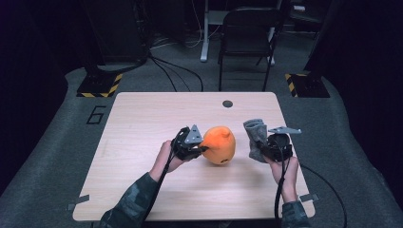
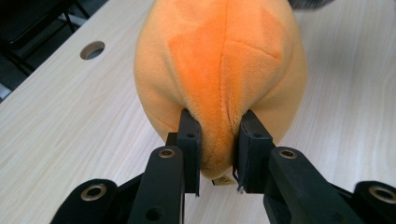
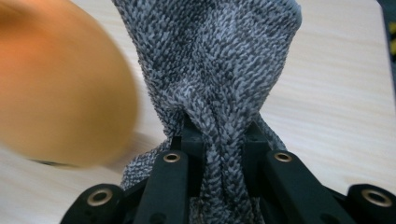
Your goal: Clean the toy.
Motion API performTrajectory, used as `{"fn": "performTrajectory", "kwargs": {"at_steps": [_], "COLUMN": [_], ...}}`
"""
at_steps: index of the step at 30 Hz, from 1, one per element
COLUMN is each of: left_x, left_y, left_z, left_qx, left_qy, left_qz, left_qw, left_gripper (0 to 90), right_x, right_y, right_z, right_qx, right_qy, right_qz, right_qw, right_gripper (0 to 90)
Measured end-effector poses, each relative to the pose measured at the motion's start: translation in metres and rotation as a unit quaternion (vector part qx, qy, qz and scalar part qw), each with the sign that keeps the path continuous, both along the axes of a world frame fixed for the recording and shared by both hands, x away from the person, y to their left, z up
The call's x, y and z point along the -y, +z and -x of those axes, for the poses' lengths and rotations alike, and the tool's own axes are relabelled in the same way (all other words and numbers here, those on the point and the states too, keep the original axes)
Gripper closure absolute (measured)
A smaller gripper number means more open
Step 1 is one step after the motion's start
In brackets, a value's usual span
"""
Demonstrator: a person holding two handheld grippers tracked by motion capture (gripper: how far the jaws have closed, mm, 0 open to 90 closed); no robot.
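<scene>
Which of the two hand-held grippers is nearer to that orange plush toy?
Left. The left hand-held gripper is pinching the orange plush at its end. The right hand-held gripper is off to its side, clamped on a grey cloth.

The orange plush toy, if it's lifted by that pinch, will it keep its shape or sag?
The orange plush toy likely sags a little: the left gripper bunches its fuzzy fabric into a fold between the fingers, so it's soft. It is probably light for its bulk. Its rounded body might wobble or roll on the table.
</scene>
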State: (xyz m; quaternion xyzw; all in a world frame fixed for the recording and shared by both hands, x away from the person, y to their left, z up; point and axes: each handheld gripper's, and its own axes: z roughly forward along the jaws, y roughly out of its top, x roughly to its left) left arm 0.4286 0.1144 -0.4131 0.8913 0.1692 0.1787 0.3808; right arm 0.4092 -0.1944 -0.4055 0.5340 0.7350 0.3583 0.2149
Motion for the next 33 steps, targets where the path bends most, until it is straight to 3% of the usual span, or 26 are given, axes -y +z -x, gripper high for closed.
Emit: {"fn": "performTrajectory", "kwargs": {"at_steps": [3,5,9,11,13,15,18,22,27,29,30,33], "left_x": [0.006,0.010,0.021,0.023,0.023,0.024,0.025,0.024,0.024,0.024,0.023,0.022], "left_y": [-0.006,-0.008,-0.015,-0.017,-0.018,-0.020,-0.026,-0.027,-0.030,-0.031,-0.031,-0.031], "left_z": [-0.001,0.000,0.001,0.001,0.002,0.002,0.000,-0.001,-0.001,-0.001,-0.001,-0.001], "left_qx": [-0.002,0.007,0.025,0.031,0.035,0.042,0.040,0.032,0.041,0.043,0.042,0.044], "left_qy": [-0.006,-0.007,-0.015,-0.020,-0.024,-0.033,-0.035,-0.033,-0.039,-0.041,-0.039,-0.042], "left_qz": [-0.010,-0.024,-0.044,-0.040,-0.037,-0.035,-0.021,-0.002,0.017,0.026,0.032,0.039], "left_qw": [0.9999,0.9997,0.9986,0.9985,0.9984,0.9979,0.9984,0.9990,0.9982,0.9979,0.9978,0.9974], "left_gripper": [74.0,73.7,73.5,73.6,73.7,73.7,74.0,74.1,74.1,74.1,74.0,74.0], "right_x": [-0.019,-0.035,-0.062,-0.077,-0.086,-0.093,-0.091,-0.081,-0.067,-0.063,-0.059,-0.047], "right_y": [0.018,0.034,0.046,0.041,0.031,0.014,0.003,0.001,-0.004,-0.002,-0.002,0.010], "right_z": [0.009,0.019,0.029,0.028,0.024,0.016,0.011,0.008,0.003,0.003,0.003,0.007], "right_qx": [0.020,0.038,0.049,0.039,0.025,0.006,0.007,0.008,0.014,0.020,0.026,0.027], "right_qy": [0.024,0.033,0.068,0.087,0.097,0.088,0.076,0.055,0.026,0.003,-0.004,0.005], "right_qz": [-0.001,0.002,-0.007,-0.022,-0.007,0.007,0.031,0.039,0.059,0.092,0.092,0.032], "right_qw": [0.9995,0.9987,0.9964,0.9952,0.9950,0.9961,0.9966,0.9977,0.9978,0.9956,0.9954,0.9991], "right_gripper": [77.1,77.2,77.1,76.9,76.7,76.9,77.3,77.4,77.3,77.3,77.2,77.1]}}
